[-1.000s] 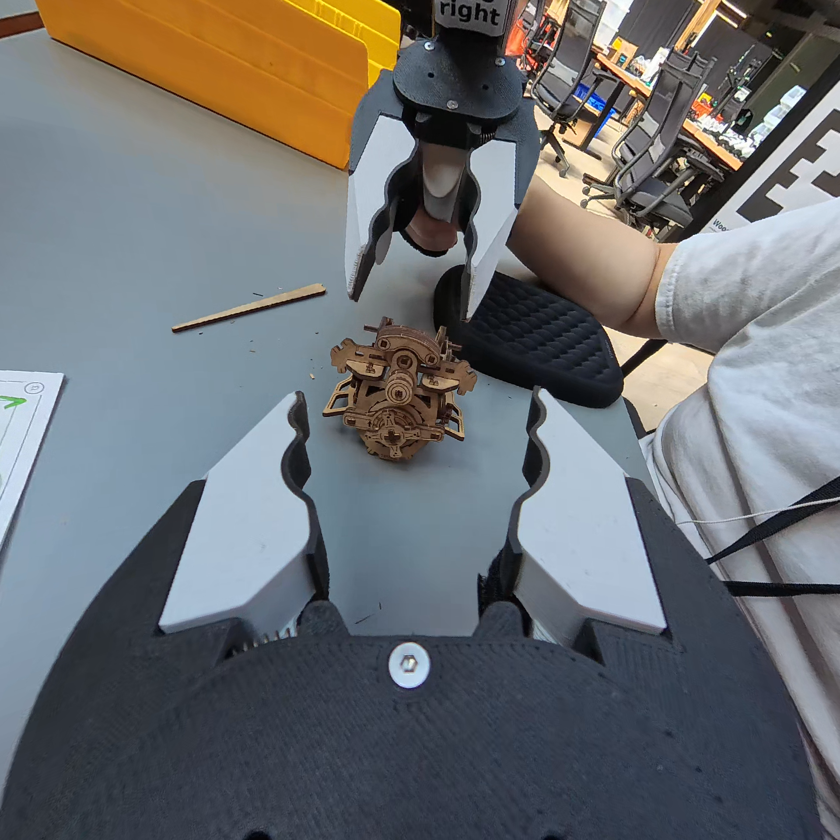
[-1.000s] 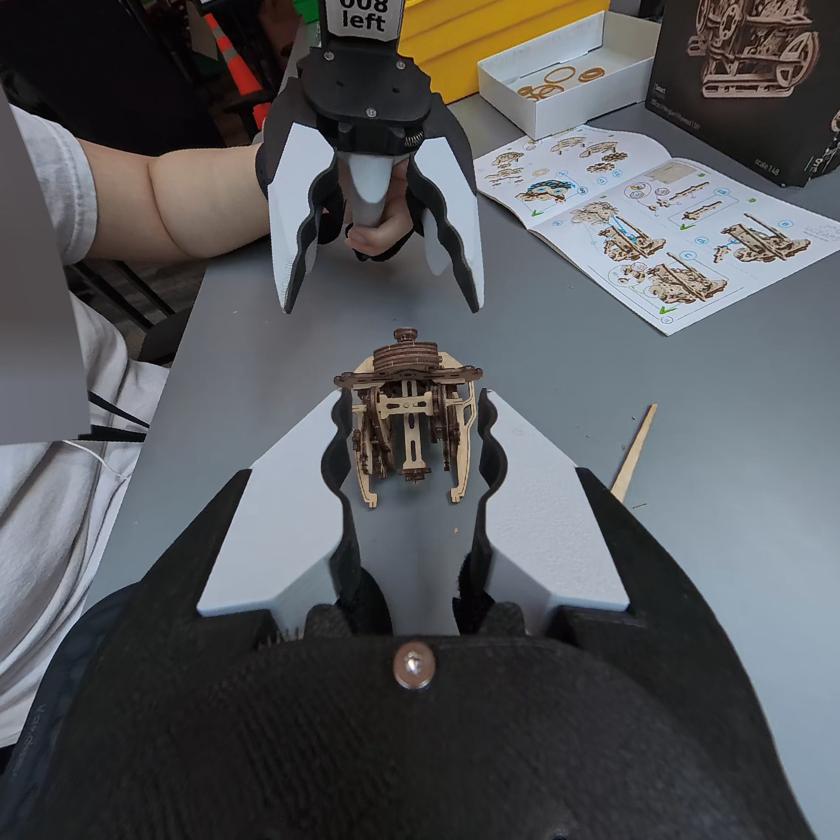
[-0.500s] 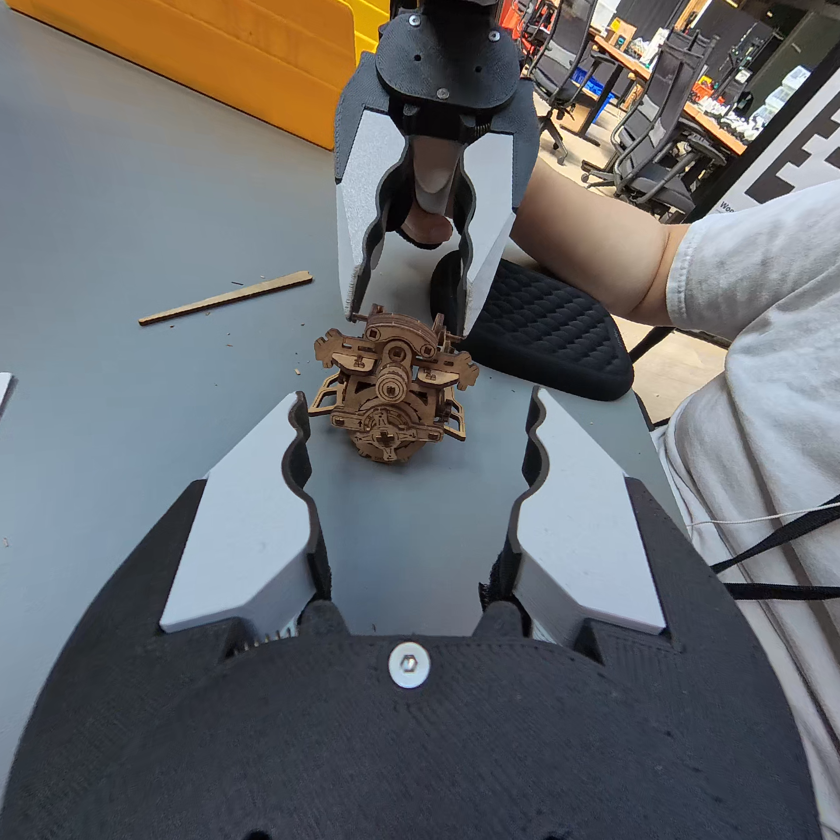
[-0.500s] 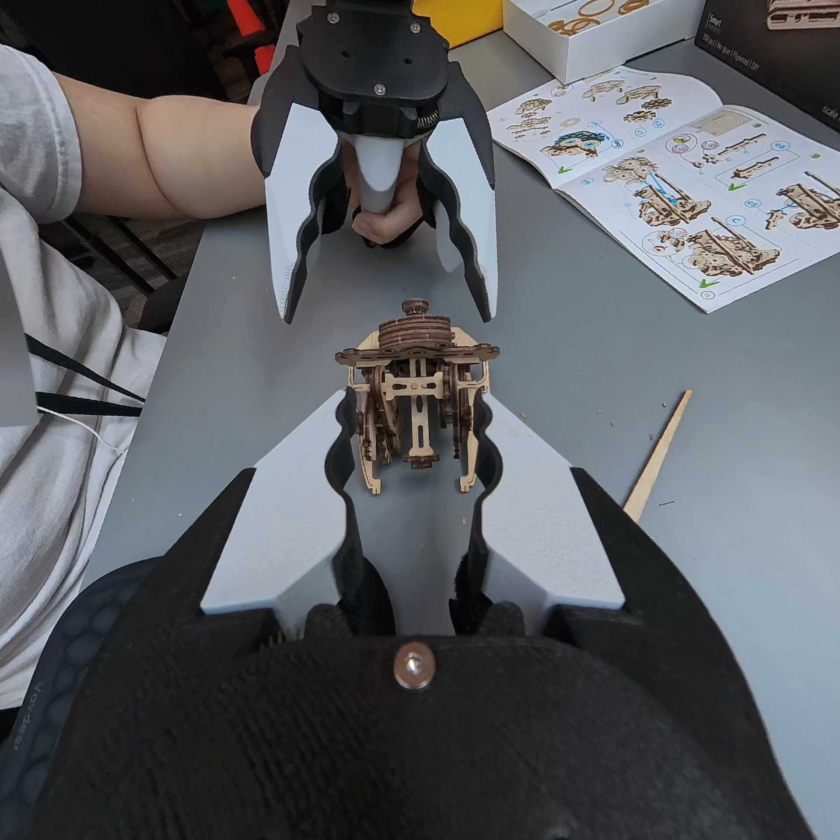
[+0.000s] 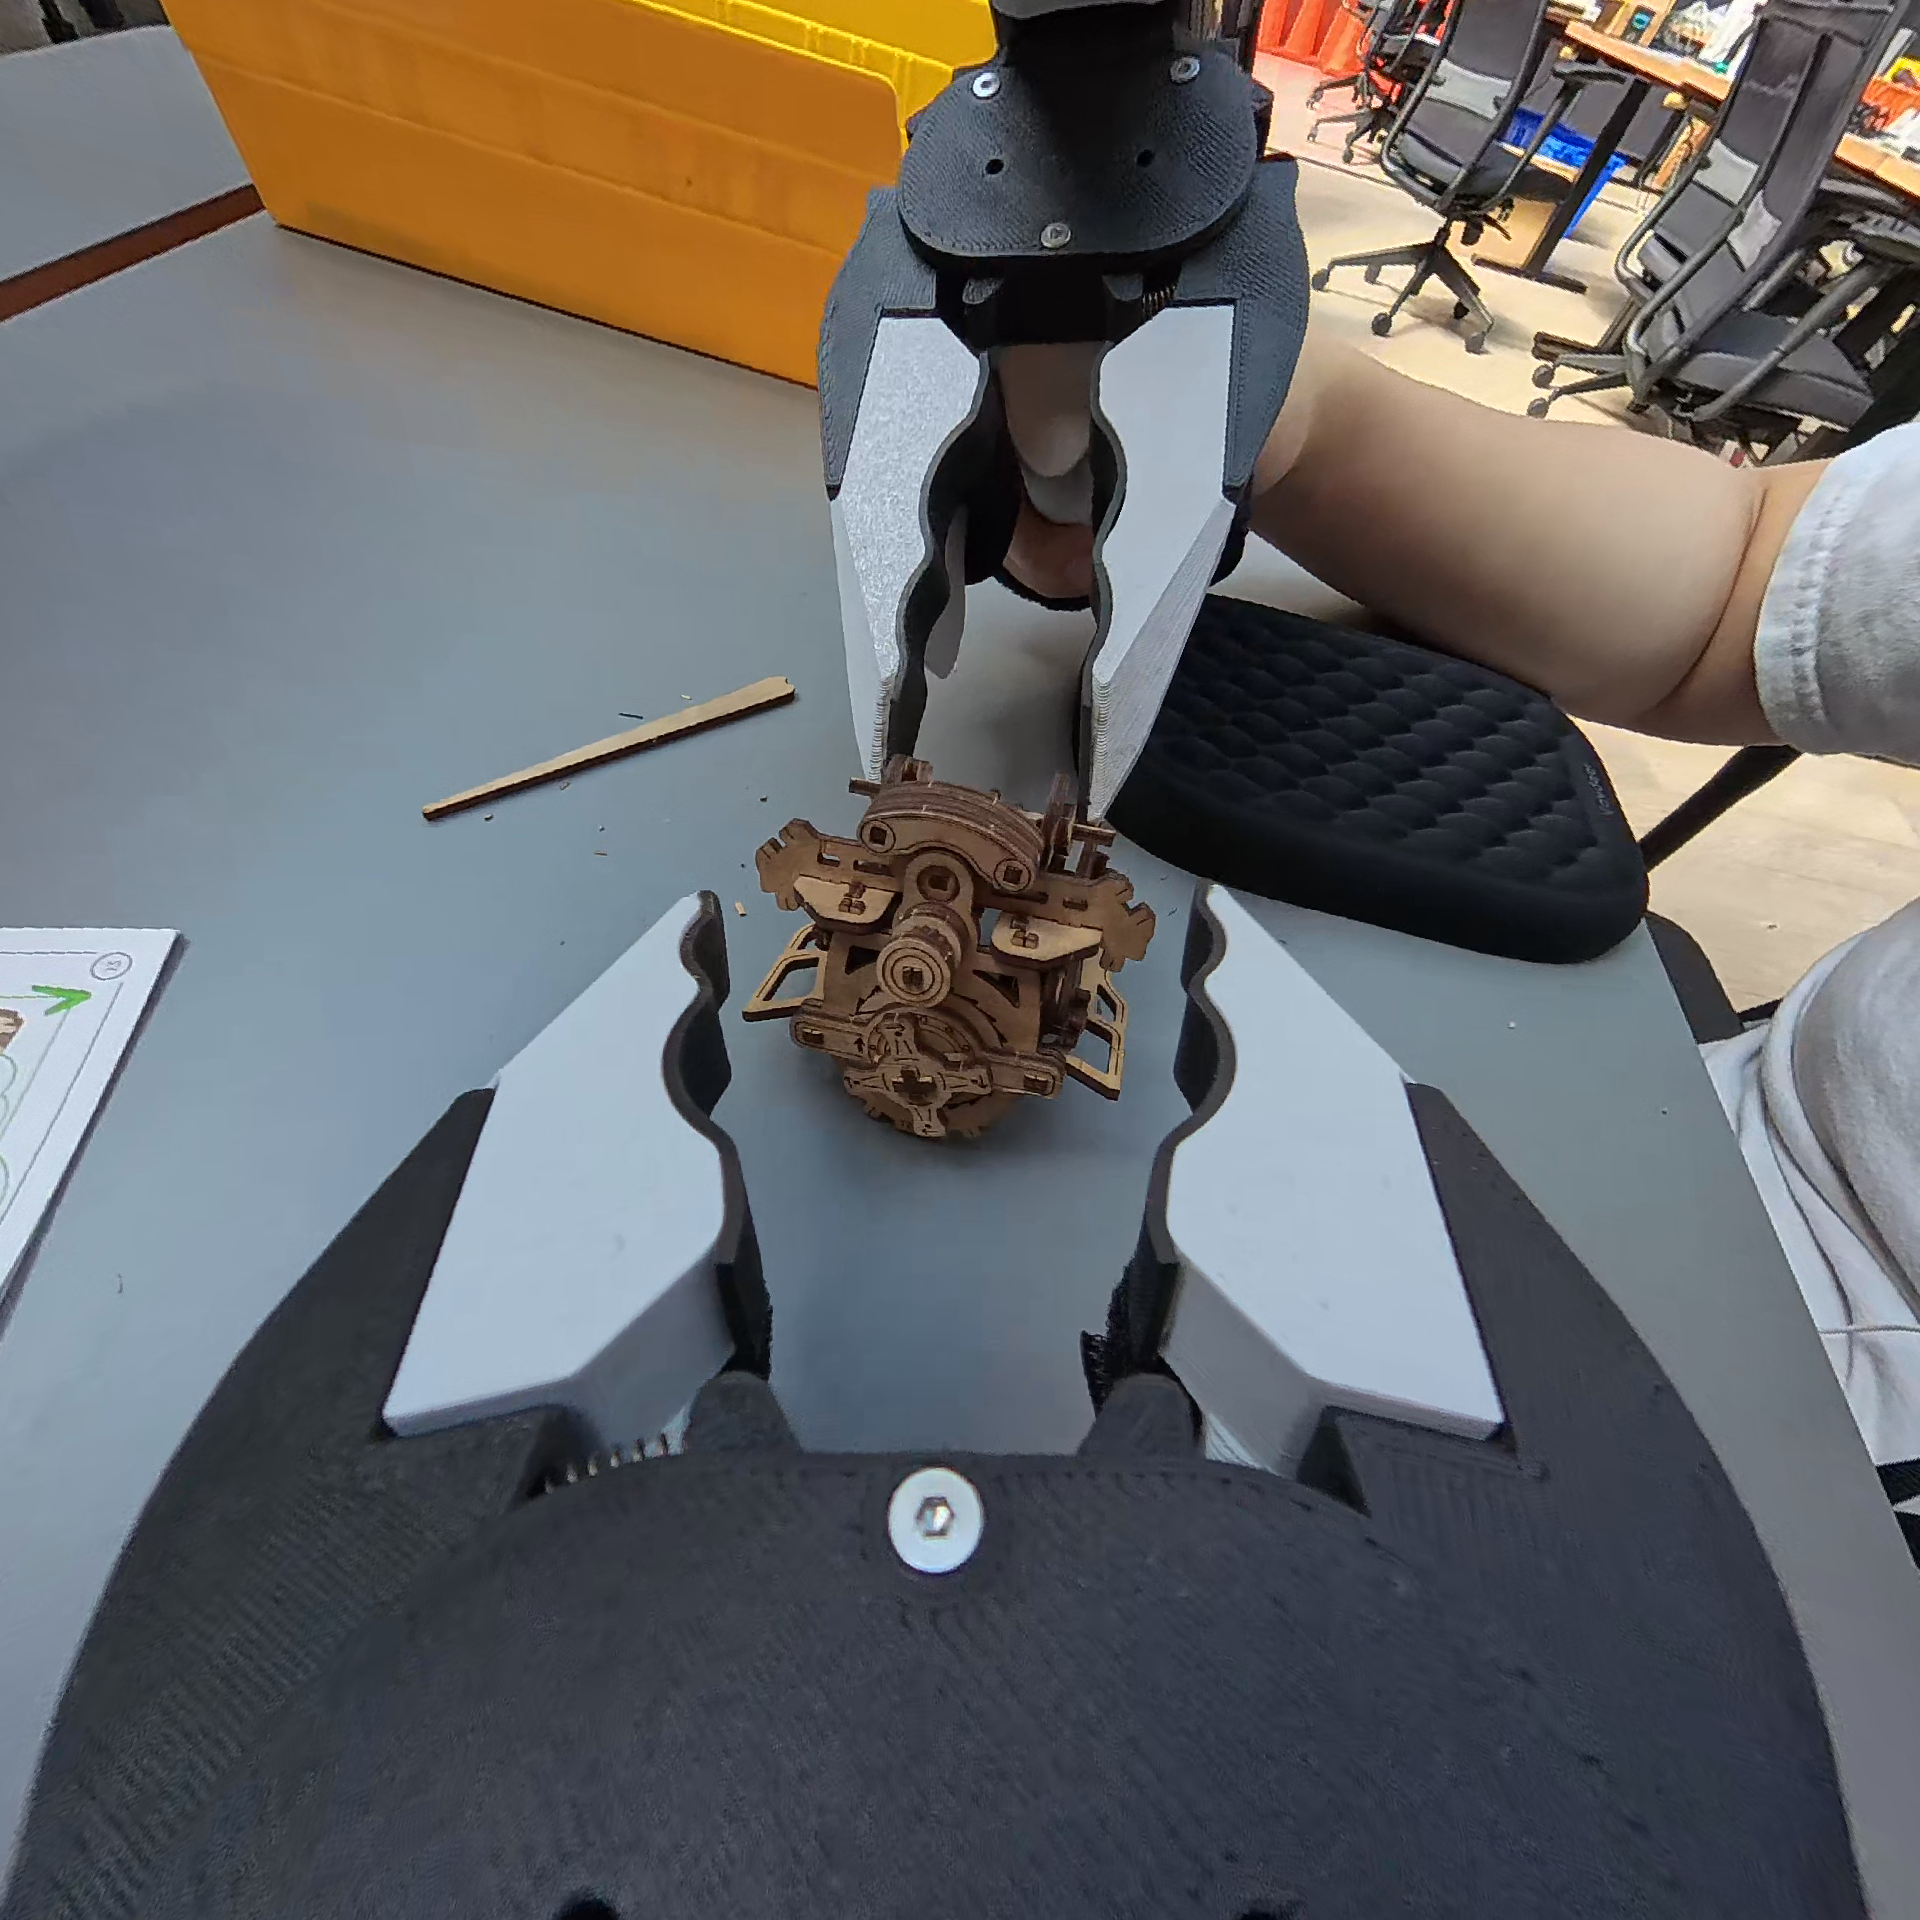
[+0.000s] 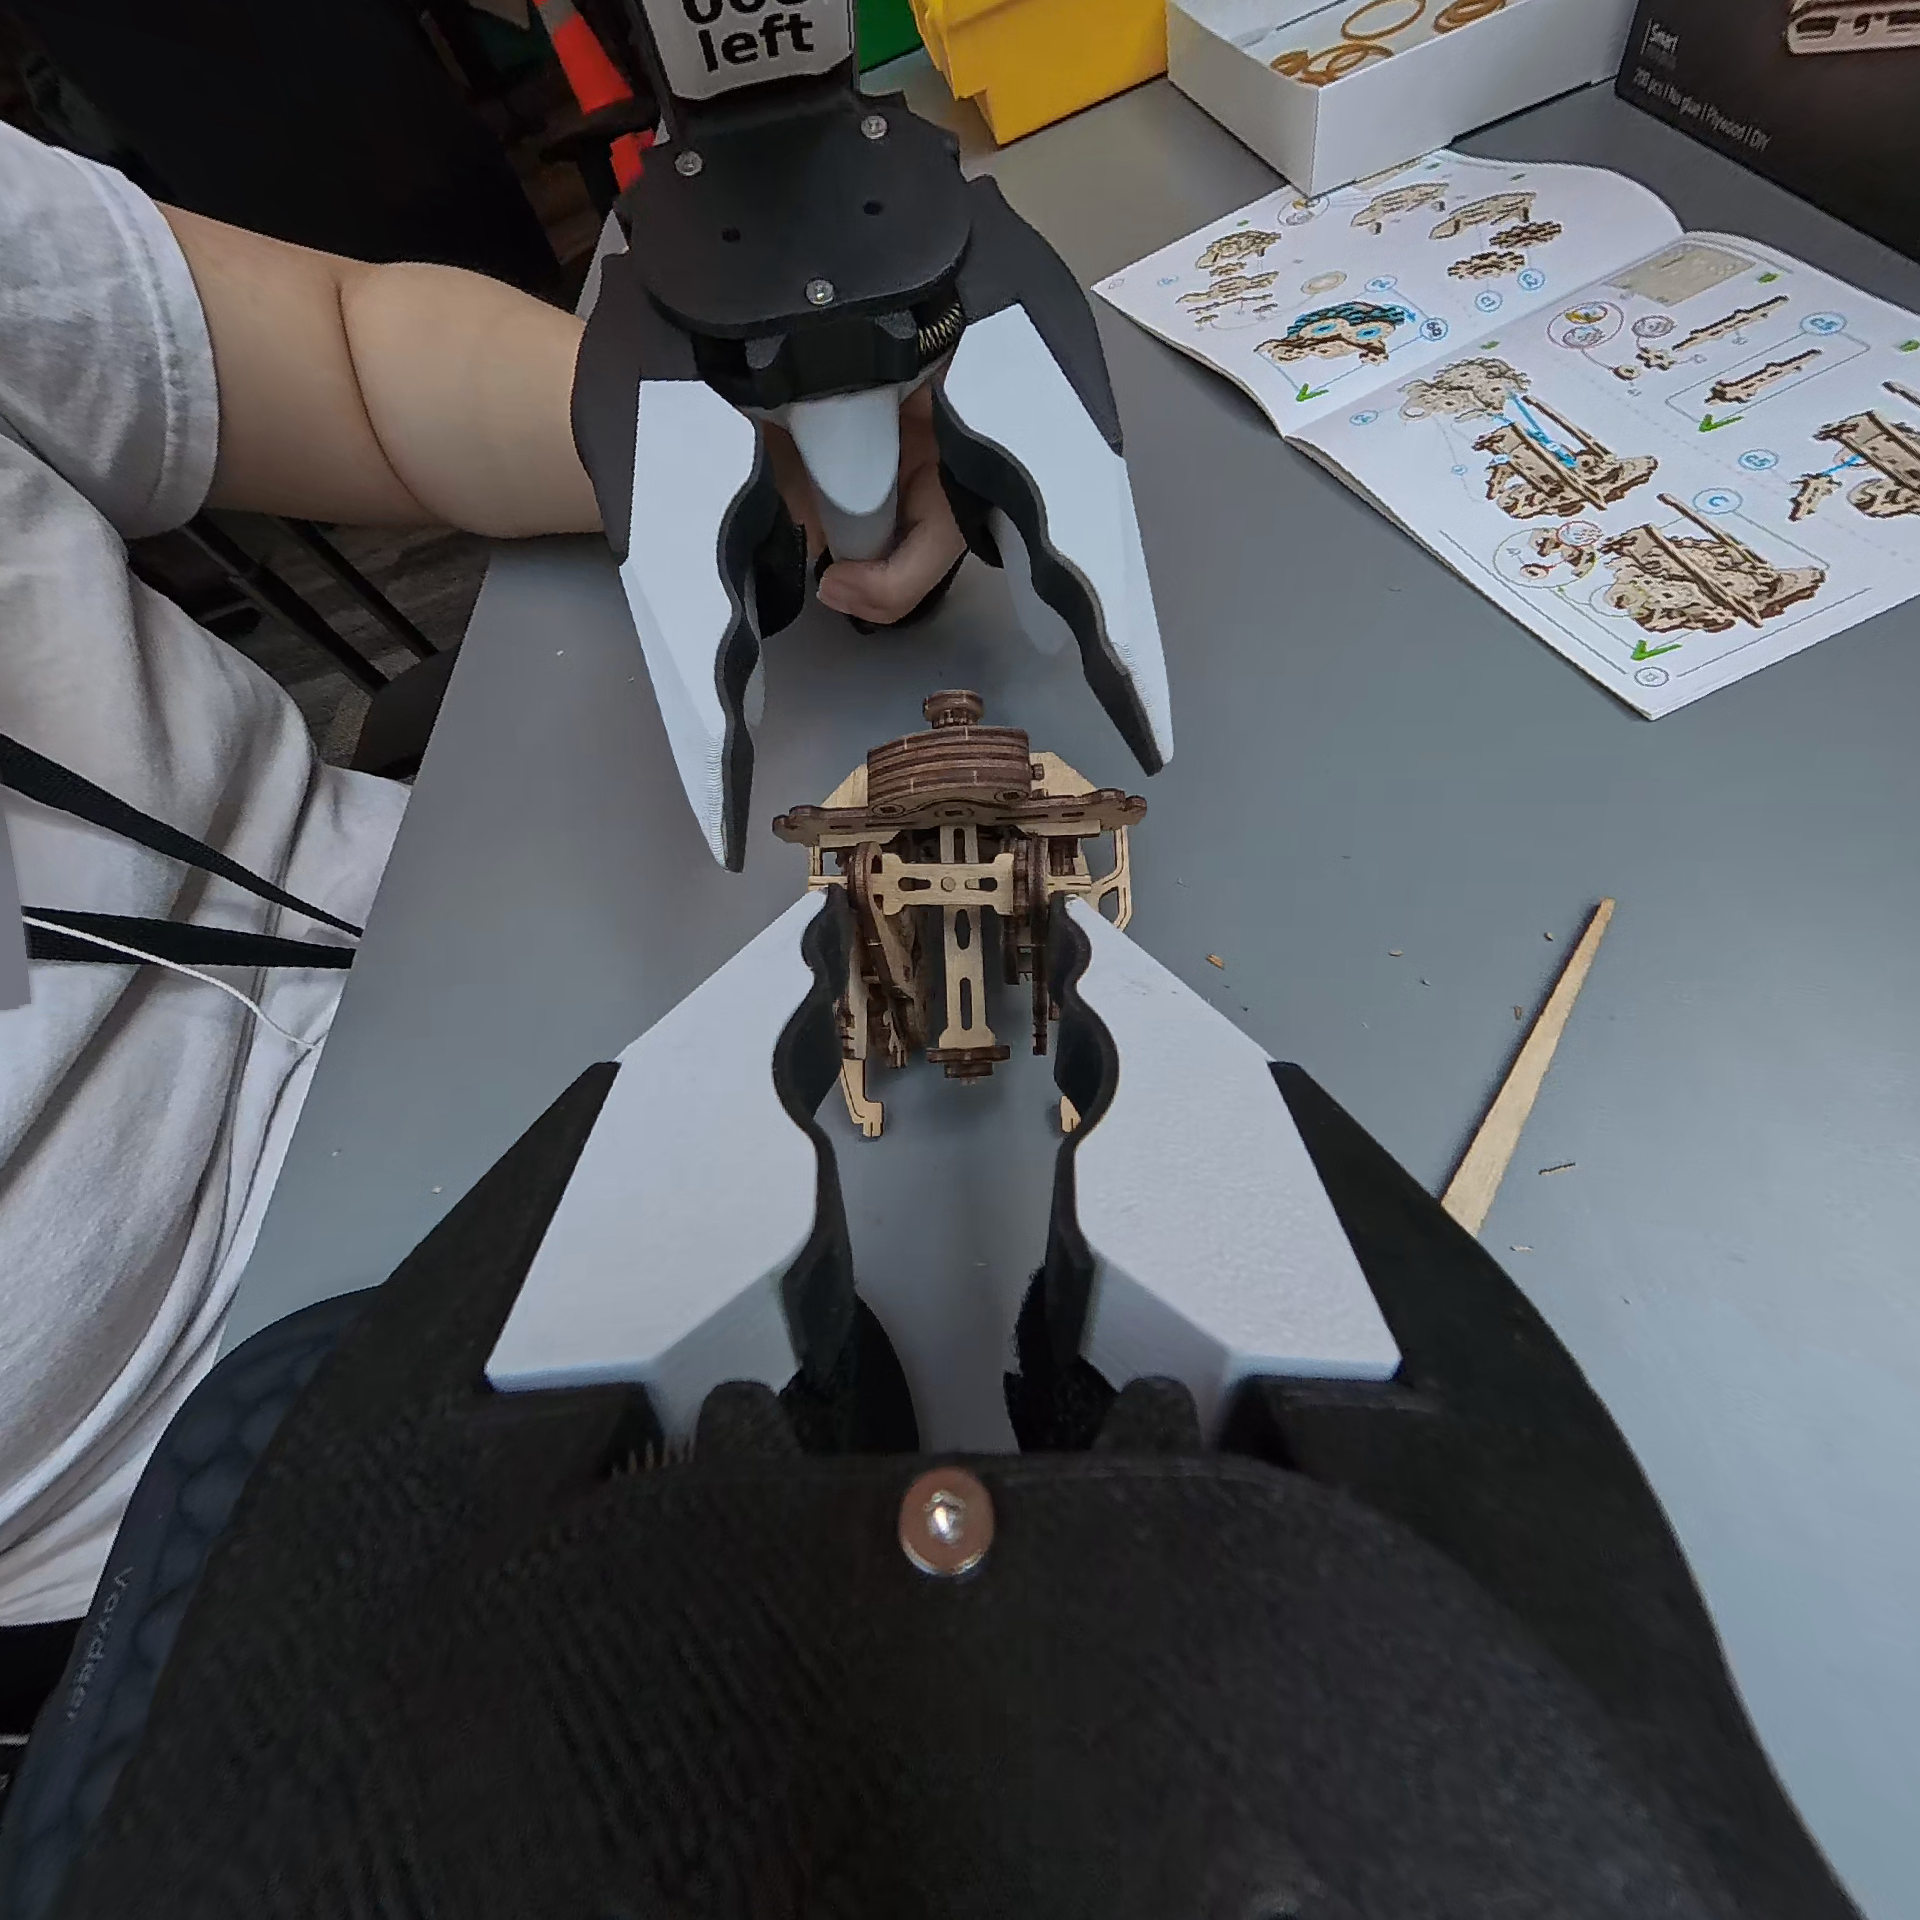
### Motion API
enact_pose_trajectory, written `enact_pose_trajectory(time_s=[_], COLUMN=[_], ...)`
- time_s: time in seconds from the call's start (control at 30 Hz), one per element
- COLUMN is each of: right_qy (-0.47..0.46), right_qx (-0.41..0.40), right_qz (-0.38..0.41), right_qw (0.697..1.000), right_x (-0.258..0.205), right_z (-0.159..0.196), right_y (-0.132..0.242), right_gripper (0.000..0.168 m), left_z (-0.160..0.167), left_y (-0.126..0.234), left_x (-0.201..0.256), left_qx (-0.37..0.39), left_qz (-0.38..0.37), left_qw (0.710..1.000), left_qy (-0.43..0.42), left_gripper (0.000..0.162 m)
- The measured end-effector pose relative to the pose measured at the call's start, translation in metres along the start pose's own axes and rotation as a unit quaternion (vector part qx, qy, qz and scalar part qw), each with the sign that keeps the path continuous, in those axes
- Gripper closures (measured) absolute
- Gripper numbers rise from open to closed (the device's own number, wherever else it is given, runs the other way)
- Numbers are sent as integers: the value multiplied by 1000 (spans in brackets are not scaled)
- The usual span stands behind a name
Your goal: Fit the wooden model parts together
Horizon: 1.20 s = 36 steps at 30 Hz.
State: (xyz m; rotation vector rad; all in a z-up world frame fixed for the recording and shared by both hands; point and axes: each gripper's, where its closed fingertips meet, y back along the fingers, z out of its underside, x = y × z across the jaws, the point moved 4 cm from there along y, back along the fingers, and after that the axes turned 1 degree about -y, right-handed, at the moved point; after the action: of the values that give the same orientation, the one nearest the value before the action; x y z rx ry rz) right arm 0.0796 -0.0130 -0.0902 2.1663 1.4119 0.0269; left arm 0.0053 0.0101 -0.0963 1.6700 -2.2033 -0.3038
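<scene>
A small wooden gear model (image 5: 940, 977) stands on the grey table (image 5: 312, 520). In the right wrist view the model (image 6: 951, 914) sits between my right gripper's (image 6: 945, 914) fingers, which press against its two sides. My left gripper (image 5: 951, 899) is open, its tips on either side of the model's front without touching it. From the right wrist view the left gripper (image 6: 940, 805) hangs just above and behind the model. In the left wrist view the right gripper (image 5: 992, 774) comes down from the far side onto the model's rear.
A thin wooden strip (image 5: 613, 748) lies on the table to one side of the model (image 6: 1527, 1060). An open instruction booklet (image 6: 1558, 416), a white parts box (image 6: 1403, 83) and yellow bins (image 5: 540, 135) stand farther off. A black mesh seat (image 5: 1351, 779) is at the table's edge. The tips of both grippers are at nearly the same place. From either gripper's tips it is about 12 cm to the black mesh seat (image 5: 1351, 779).
Both grippers have moved in toward the model. The right gripper's fingers have narrowed from standing apart to pressing on its sides. The left gripper stays open.
</scene>
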Motion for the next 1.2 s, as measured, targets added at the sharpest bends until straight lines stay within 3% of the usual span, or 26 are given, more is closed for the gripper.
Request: enact_pose_trajectory(time_s=[0.1,0.17,0.73,1.0,1.2], right_qy=[0,0,7,133,188], right_qx=[1,1,-1,-23,-43], right_qz=[0,-1,-6,45,74], right_qw=[1000,1000,1000,990,979], right_x=[0,0,-1,-15,-23], right_z=[0,0,-1,-6,-8], right_y=[0,0,1,-1,-3], right_gripper=[133,133,131,136,136], left_z=[2,3,4,8,9], left_y=[-2,-2,0,5,8], left_x=[2,4,8,13,15], left_qx=[-10,-13,-17,-15,-13], left_qz=[-3,2,5,8,14], left_qw=[1000,1000,998,985,979], left_qy=[-12,-18,-52,-170,-201], left_gripper=[80,94,96,96,96])
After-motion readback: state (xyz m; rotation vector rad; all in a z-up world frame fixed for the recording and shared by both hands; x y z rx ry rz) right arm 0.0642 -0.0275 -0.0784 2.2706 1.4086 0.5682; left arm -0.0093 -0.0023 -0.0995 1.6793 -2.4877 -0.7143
